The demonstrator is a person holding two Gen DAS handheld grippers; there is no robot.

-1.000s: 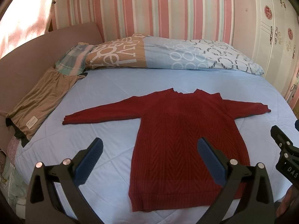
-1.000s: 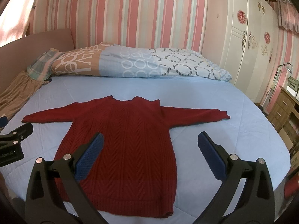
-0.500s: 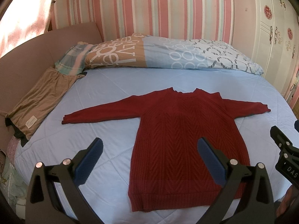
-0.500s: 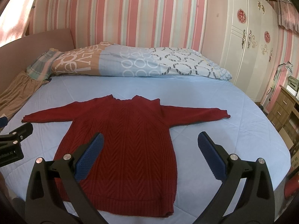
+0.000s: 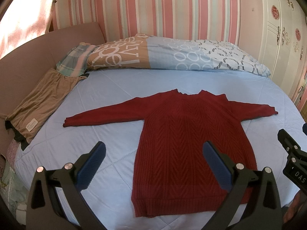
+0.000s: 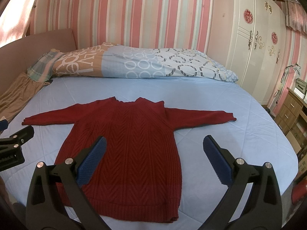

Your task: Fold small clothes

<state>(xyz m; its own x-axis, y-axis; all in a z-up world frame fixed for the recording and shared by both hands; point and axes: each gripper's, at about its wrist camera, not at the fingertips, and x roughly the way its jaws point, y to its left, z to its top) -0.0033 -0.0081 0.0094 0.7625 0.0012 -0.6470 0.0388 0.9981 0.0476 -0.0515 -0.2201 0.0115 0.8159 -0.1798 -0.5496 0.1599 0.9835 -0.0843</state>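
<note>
On the blue bed (image 5: 107, 88) a red sweater (image 5: 191, 143) lies flat, front down or up I cannot tell, with both sleeves stretched out to the sides. Its neck points to 12 o'clock, toward the long pillow (image 5: 172, 57) at the head of the bed. Its bottom edge sits near the foot of the bed at 6 o'clock.

The left tongs (image 5: 153, 163) are wide open and hold nothing. They hang above the sweater's left bottom part. One blue pad (image 5: 92, 164) is over the blue bed, and the other is over the red knit.

The right tongs (image 6: 153, 161) are wide open too, with nothing in them. They hang above the sweater's right bottom part.

A brown cloth (image 5: 40, 103) lies at 9 o'clock by the edge of the bed, well apart from the sweater. A white wardrobe (image 6: 255, 44) stands at 2 o'clock.
</note>
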